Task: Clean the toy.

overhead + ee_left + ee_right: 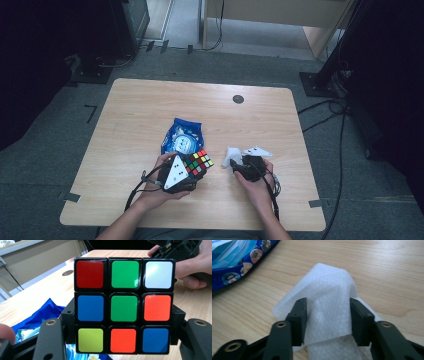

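A scrambled Rubik's cube [199, 163] is held just above the table's near middle, with my left gripper [194, 168] shut on its sides. In the left gripper view the cube [124, 305] shows a face with a green centre between the two black jaws. To the right lies a white wipe [232, 156], and my right gripper [239, 163] is at its near edge. In the right gripper view the wipe [328, 305] humps up between the jaws, which press on both its sides. A hand holds each gripper.
A blue snack packet [182, 136] lies on the table just beyond the cube, and it also shows as the packet [237, 260] left of the wipe. A round grommet [238, 99] sits near the far edge. Cables trail on the floor at the right.
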`<state>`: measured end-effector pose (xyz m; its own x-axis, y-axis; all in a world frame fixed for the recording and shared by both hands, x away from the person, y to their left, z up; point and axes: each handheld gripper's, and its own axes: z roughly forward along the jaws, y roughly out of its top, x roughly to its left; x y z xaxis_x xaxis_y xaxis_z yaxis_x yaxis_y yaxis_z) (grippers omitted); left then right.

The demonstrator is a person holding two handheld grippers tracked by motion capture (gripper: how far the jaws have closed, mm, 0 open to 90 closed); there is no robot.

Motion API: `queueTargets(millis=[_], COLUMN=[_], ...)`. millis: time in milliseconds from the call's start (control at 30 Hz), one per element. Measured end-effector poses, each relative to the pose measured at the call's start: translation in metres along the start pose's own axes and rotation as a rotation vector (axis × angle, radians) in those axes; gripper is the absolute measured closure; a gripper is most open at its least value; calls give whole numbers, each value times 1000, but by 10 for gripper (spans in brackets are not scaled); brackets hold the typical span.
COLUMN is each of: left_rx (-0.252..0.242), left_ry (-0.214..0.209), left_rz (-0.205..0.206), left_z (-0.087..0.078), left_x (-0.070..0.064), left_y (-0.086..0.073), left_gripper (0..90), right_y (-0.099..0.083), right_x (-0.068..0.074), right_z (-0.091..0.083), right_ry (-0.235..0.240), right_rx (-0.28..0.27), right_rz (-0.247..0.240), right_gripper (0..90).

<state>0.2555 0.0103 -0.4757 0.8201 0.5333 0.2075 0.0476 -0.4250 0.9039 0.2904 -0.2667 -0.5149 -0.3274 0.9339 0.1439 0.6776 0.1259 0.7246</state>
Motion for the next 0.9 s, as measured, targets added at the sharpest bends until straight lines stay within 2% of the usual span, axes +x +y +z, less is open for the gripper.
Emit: queueTargets(millis=[167, 300, 400, 467, 533, 600, 667, 733, 800, 900], left_rx=[1, 0, -4, -5, -8, -13, -15, -20, -27, -30], left_ry=[-4, -4, -1, -1, -4, -11, -19, -31, -42, -53], left_rz=[0, -3, -4, -8, -10, -13, -9, 0, 11, 21], left_z=[0, 0, -1, -2, -2, -2, -2, -1, -1, -1], left_x=[0, 0, 1, 2, 2, 2, 1, -2, -5, -9], left_y=[0, 0, 0, 0, 0, 0, 0, 1, 2, 3], left_gripper=[336, 337, 336, 337, 337, 337, 337, 337, 336, 337], right_y=[-1, -1, 0, 1, 4, 10, 16, 21, 23, 25], right_x=[0, -2, -8, -11, -9, -1, 11, 27, 42, 60], right_z=[0, 0, -2, -6, -15, -30, -45, -57, -65, -70], right_ry=[-41, -75, -70, -65, -9, 61, 139, 214, 291, 375], right_rx=[-4, -5, 5, -8, -61, -133, -202, -248, -280, -287], right_rz=[-32, -70, -41, -27, 4, 17, 1, -21, -30, -41], right_gripper=[677, 832, 873, 878, 879, 879, 879, 878, 878, 877])
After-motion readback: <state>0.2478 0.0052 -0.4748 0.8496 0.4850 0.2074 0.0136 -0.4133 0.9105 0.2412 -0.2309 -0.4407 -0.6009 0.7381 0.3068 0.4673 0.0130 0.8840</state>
